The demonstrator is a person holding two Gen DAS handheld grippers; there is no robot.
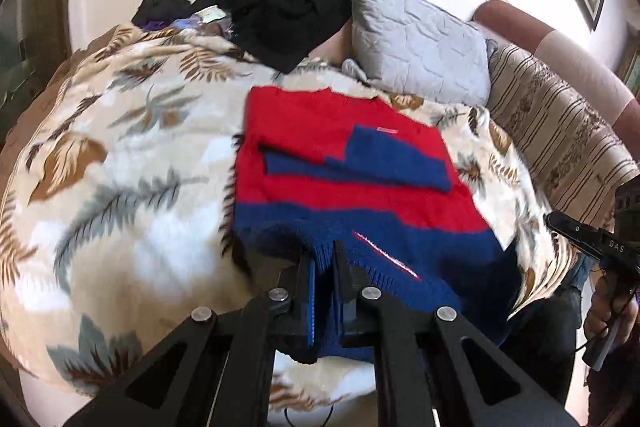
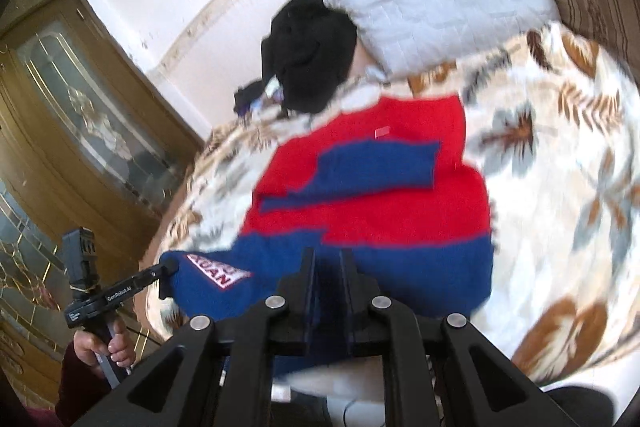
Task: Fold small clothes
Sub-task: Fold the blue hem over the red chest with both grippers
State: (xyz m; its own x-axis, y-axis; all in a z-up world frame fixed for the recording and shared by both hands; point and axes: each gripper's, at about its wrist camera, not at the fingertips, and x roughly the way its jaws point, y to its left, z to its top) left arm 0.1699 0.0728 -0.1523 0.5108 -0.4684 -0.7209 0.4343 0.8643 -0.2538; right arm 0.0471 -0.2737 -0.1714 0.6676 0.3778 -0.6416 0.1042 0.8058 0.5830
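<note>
I have a red and blue knitted sweater (image 1: pixel 360 163) spread on a leaf-patterned blanket (image 1: pixel 120 155) that covers the bed, and I grip its blue bottom hem with both tools. My left gripper (image 1: pixel 322 259) has its two black fingers drawn narrow, pinching the ribbed blue hem between the pads, near the left corner of the garment. My right gripper (image 2: pixel 326 263) is likewise clamped nearly together on the same blue band, further along the hem toward the other side; the knit bunches up and rises between its fingers. In the right wrist view my left tool shows from the side at the lower left, its tip buried in the blue corner just beside a white patch with red lettering (image 2: pixel 218 273), with my left hand (image 2: pixel 106 345) wrapped around the handle below. The hem end hangs lifted off the blanket, while the red upper part lies flat further up the bed, its two blue sleeves (image 1: pixel 396 155) folded across the chest, one over the other. Beyond the collar end sits a grey quilted pillow (image 1: pixel 416 39), and touching its left edge is a heap of black clothing (image 1: pixel 280 3). A striped cushion (image 1: pixel 560 139) lies at the right in the left wrist view, and a wooden cabinet with glass doors (image 2: pixel 80 115) stands at the left in the right wrist view.
</note>
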